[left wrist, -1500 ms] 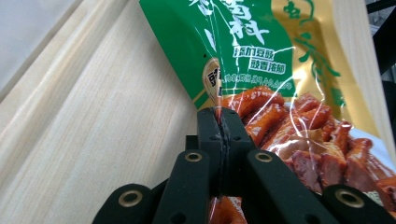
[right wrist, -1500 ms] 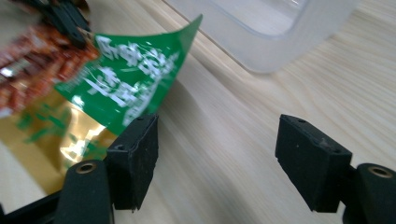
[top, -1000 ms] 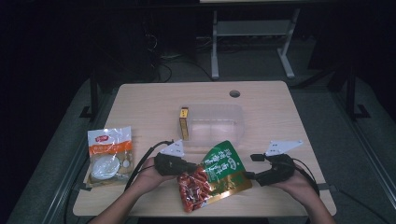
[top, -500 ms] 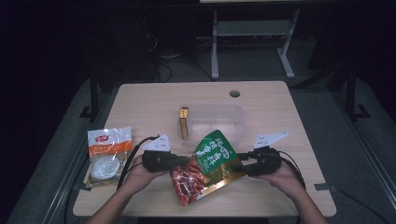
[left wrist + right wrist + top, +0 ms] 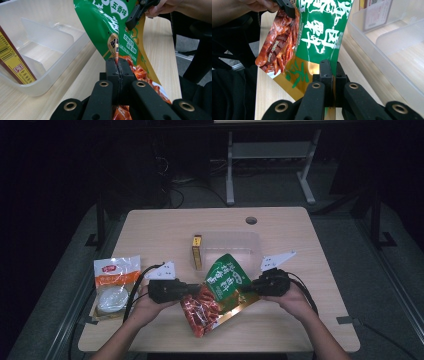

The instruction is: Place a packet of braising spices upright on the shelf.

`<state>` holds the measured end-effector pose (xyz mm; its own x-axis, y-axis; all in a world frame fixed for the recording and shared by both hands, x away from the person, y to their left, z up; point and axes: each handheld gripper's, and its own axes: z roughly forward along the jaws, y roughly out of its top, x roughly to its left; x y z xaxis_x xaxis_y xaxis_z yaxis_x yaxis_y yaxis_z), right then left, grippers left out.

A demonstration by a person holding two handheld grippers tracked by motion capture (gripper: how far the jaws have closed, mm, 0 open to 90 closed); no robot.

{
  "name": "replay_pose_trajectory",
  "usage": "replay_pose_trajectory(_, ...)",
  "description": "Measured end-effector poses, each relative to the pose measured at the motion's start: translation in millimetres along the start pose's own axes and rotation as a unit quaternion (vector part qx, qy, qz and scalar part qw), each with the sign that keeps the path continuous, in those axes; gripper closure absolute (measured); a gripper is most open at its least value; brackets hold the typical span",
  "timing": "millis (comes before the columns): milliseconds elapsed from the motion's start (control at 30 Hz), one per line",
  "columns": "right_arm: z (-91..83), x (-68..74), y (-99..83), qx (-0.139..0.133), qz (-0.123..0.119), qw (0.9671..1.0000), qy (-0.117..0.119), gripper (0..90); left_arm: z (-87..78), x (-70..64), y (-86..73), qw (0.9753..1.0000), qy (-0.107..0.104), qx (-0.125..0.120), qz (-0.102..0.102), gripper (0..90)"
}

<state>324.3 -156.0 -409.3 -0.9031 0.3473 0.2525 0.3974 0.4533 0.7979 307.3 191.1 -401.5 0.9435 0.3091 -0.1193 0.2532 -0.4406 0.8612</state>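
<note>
**Both grippers clamp the snack bag above the table**

Widest first: the wooden table (image 5: 310, 320) carries everything, pale top, a round cable hole (image 5: 251, 220) near its far edge. On it, past the middle, sits the clear plastic bin (image 5: 240, 245), divided inside by clear partitions, and a yellow and brown box (image 5: 197, 252) stands upright in its left end, right against the wall.

At the table's left edge lies an orange and white packet (image 5: 114, 284), flat, well apart from the action.

Now the centre: the green, red and gold snack bag (image 5: 217, 292) is held up just in front of the bin, tilted, green printed half toward the bin and the red half with its picture of food toward the person. In the left gripper view its green face hangs just beside the bin's near wall.

The left gripper (image 5: 195, 288) is clenched on the bag's left edge; its own view shows the two black jaws pressed together with the bag's seam pinched between them. The right gripper (image 5: 248, 287) is clamped on the opposite edge, jaws tight on the gold and green margin in its own view. A hand grips each tool, forearms coming in from the near side.
</note>
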Motion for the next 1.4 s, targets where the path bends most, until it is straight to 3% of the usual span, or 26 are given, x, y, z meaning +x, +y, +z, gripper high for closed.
replay_pose_trajectory(133,-5.0,-0.8,-0.6,-0.009,0.003,0.9999,0.008,90.0,1.9,-0.7,-3.2,1.0000,-0.007,-0.003,0.001,87.6)
replay_pose_trajectory(167,-6.8,-0.9,-0.5,-0.014,0.002,0.9998,0.010,90.0,3.2,-0.8,-4.6,0.9999,-0.011,0.006,0.005,86.4)
replay_pose_trajectory(267,-12.6,0.6,1.2,-0.028,-0.001,0.9995,0.016,90.0,6.1,0.0,-7.0,0.9997,-0.011,0.018,0.010,83.5)
replay_pose_trajectory(500,-21.6,4.4,6.3,-0.040,-0.015,0.9989,0.021,90.0,9.8,2.6,-9.4,0.9998,-0.003,0.017,0.002,76.8)
replay_pose_trajectory(567,-27.8,7.6,11.5,-0.044,-0.024,0.9985,0.022,90.0,6.9,6.7,-11.0,0.9998,0.011,0.018,-0.007,64.4)
replay_pose_trajectory(633,-29.3,8.6,13.1,-0.047,-0.026,0.9983,0.022,90.0,6.7,7.2,-12.3,0.9996,0.019,0.021,-0.004,55.0)
replay_pose_trajectory(667,-31.4,9.8,15.2,-0.052,-0.029,0.9980,0.024,90.0,6.4,6.5,-13.8,0.9991,0.028,0.030,-0.003,55.0)
replay_pose_trajectory(700,-35.9,12.9,20.2,-0.060,-0.035,0.9973,0.024,90.0,6.0,4.1,-15.9,0.9986,0.038,0.036,-0.001,47.6)
replay_pose_trajectory(900,-48.3,18.6,31.2,-0.077,-0.048,0.9955,0.026,90.0,-6.1,-2.1,-18.4,0.9978,0.054,0.038,0.009,36.6)
replay_pose_trajectory(1133,-64.6,22.5,40.6,-0.094,-0.058,0.9938,0.008,90.0,-24.9,0.7,-29.9,0.9963,0.079,0.034,-0.007,29.0)
replay_pose_trajectory(1400,-85.4,24.1,46.5,-0.107,-0.046,0.9926,-0.032,90.0,-27.7,3.6,-31.8,0.9959,0.083,0.036,-0.011,29.1)
